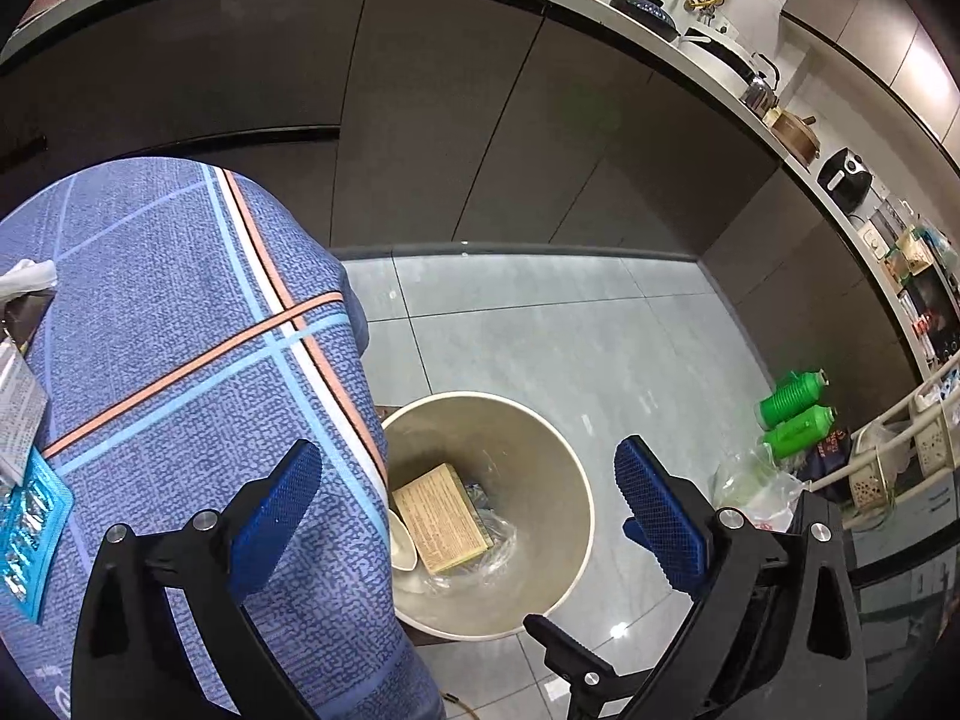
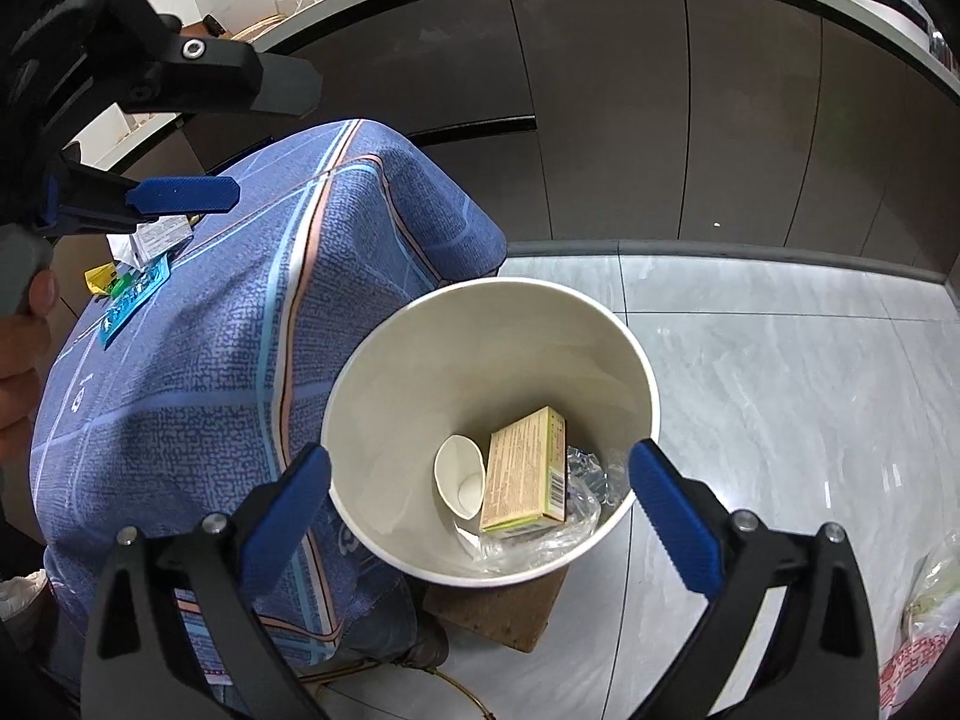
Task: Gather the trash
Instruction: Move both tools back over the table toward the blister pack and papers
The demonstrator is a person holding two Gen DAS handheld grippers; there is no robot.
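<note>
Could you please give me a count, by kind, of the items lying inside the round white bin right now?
Inside the round white bin:
Yellow-green cardboard box: 1
White paper cup lying on its side: 1
Crumpled clear plastic wrap: 1 bundle, pieces too tangled to separate
Total: 3

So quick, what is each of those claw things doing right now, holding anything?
Left gripper: open, holding nothing.
Right gripper: open, empty, above the bin with the yellow box in it.
</note>
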